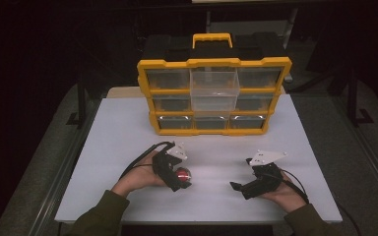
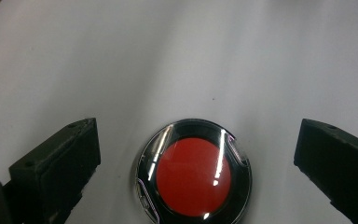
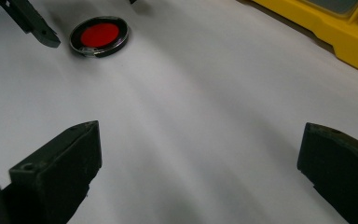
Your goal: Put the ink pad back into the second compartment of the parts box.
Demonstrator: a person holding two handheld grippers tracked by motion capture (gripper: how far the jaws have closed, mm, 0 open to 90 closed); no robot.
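The round red disc with a chrome-bright rim (image 2: 193,176) looks glossy and smooth, its ring throwing sharp highlights like polished metal. The black jaws of the left gripper (image 2: 193,163) look like matt, slightly grainy plastic. The white table top (image 1: 128,128) is smooth with a soft sheen, and the yellow-framed organiser box with clear drawers (image 1: 214,96) looks like hard plastic.

On the 1 white table (image 1: 128,128) there are 1 round red-centred disc with a shiny rim (image 2: 193,173), 1 yellow-framed organizer (image 1: 214,96) holding 9 clear drawers in 3 rows of 3, and 2 handheld grippers, left gripper (image 1: 179,178) and right gripper (image 1: 238,187).
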